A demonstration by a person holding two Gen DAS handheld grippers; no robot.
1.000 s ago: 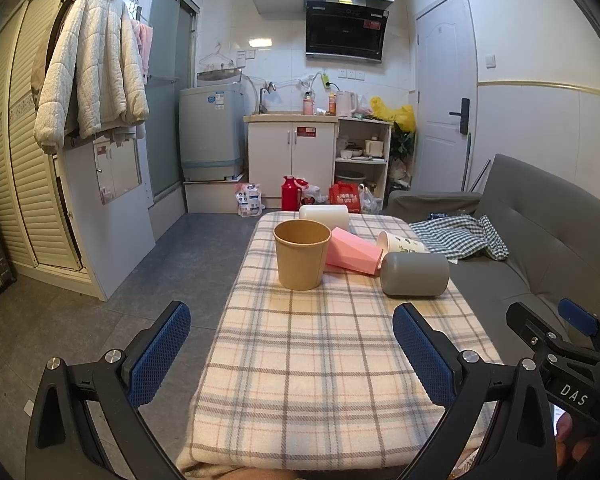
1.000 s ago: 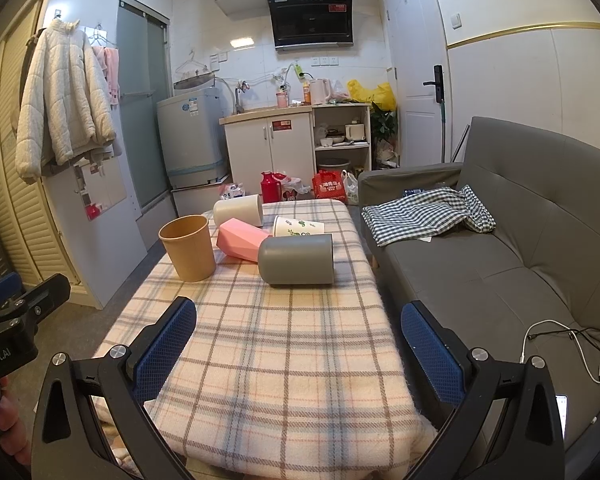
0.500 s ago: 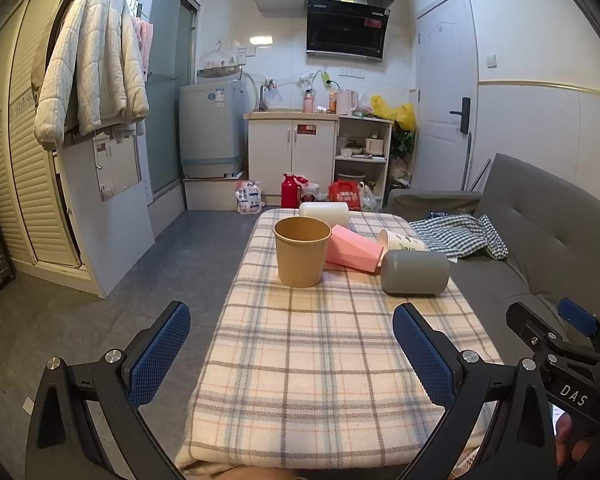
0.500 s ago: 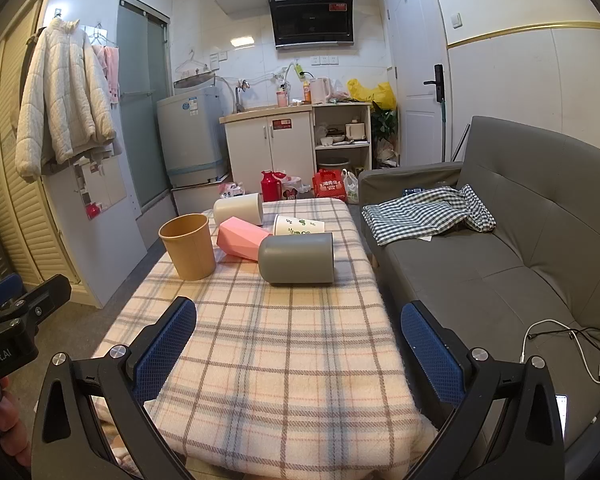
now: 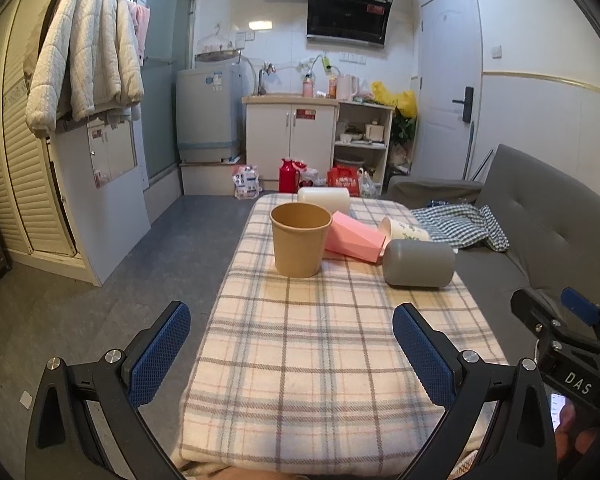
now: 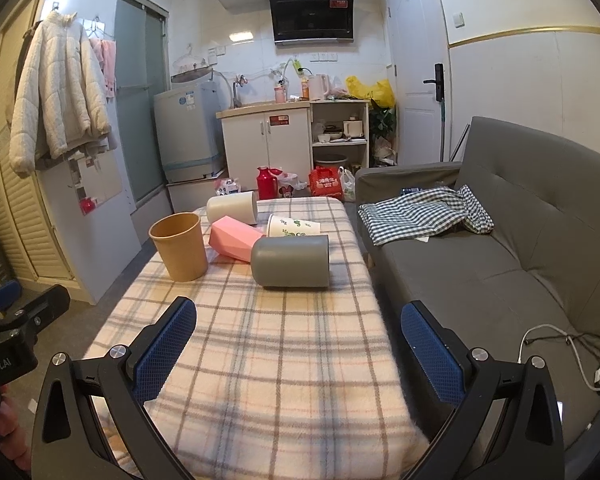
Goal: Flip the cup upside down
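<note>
A brown paper cup point(image 5: 300, 240) stands upright, mouth up, on the plaid-covered table point(image 5: 320, 344); it also shows in the right wrist view point(image 6: 180, 246). Behind it lie a pink faceted cup point(image 5: 354, 238), a grey cup point(image 5: 418, 263), a white printed paper cup point(image 5: 404, 230) and a cream cup point(image 5: 324, 199), all on their sides. My left gripper point(image 5: 292, 354) is open and empty over the table's near end. My right gripper point(image 6: 300, 354) is open and empty, also well short of the cups.
A grey sofa point(image 6: 520, 240) with a checked cloth point(image 6: 420, 212) runs along the table's right side. The floor point(image 5: 140, 260) lies to the left. Kitchen cabinets point(image 5: 292, 142) and a washing machine point(image 5: 208, 112) stand at the back.
Both grippers have drawn back slightly from the cups; nothing on the table has moved.
</note>
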